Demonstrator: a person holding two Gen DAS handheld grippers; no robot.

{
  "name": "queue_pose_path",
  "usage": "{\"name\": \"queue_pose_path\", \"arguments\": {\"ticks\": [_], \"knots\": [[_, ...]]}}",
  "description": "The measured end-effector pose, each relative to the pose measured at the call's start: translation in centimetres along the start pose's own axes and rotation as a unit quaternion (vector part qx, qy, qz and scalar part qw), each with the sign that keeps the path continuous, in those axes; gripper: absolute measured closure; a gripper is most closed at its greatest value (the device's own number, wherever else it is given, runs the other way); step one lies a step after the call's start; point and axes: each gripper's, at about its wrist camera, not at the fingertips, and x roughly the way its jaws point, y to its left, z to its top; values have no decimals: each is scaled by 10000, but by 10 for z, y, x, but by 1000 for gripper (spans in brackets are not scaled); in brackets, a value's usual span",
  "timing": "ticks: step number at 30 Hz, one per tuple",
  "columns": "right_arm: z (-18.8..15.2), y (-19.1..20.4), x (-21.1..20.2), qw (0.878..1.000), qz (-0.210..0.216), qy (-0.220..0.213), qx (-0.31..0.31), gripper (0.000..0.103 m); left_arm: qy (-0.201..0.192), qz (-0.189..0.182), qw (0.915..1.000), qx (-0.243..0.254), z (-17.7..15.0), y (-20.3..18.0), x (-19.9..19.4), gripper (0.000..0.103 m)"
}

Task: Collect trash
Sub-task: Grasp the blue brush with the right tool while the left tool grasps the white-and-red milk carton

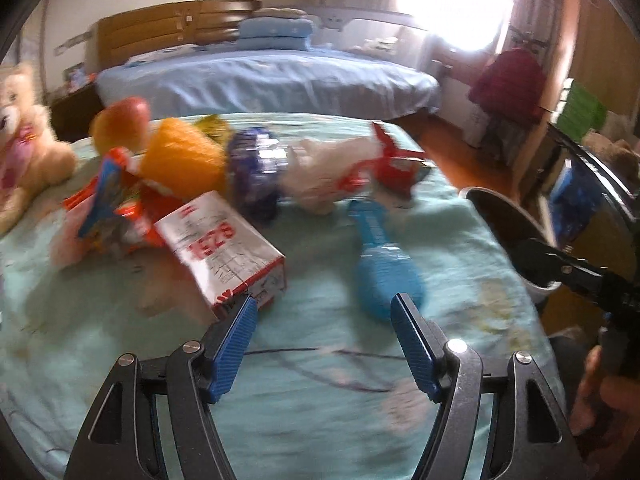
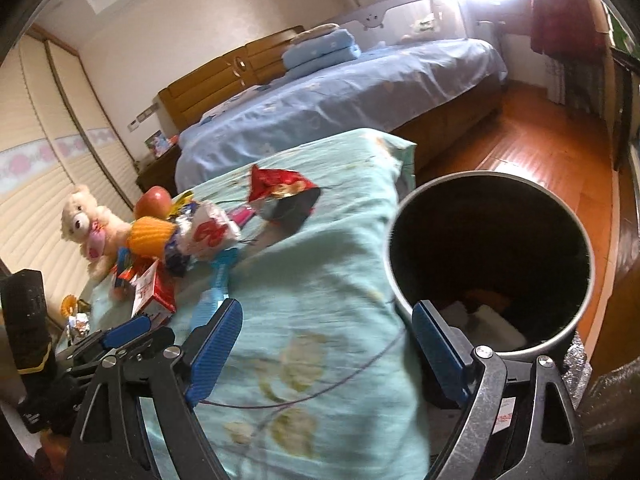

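The left gripper (image 1: 324, 312) hangs with fingers (image 1: 236, 344) spread above the mint-green cloth (image 1: 300, 412). At frame centre-left its left fingertip overlaps a red-and-white carton (image 1: 224, 252); a blue brush (image 1: 380, 264) lies just right. Wrappers (image 1: 116, 208) clutter the upper left.

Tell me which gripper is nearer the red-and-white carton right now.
Left. The left gripper is open with one fingertip at the red-and-white carton. The right gripper hangs open by the trash bin, well away from the carton.

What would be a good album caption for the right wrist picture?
Open right gripper poised between a cluttered green-covered table and a round trash bin.
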Motion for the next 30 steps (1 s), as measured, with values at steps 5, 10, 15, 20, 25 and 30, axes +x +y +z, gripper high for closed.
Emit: {"name": "queue_pose_path", "arguments": {"ticks": [5,10,15,20,25,30], "knots": [[-2,22,5,9998,80,29,-168,15,6,238,9995,-230,-10,14,-17,34],[-7,42,17,9993,155,185,-300,15,-60,555,9978,-350,-17,27,-38,34],[-13,67,27,9978,227,315,-539,15,-66,423,9980,-464,-28,28,-62,33],[-14,87,38,9954,201,433,-831,18,-118,324,9982,-487,-26,27,-67,26],[-14,100,54,9908,111,700,-1151,30,-6,263,9986,-467,-7,29,-50,26],[-16,106,68,9868,88,925,-1324,34,117,279,9986,-432,13,34,-23,26]]}}
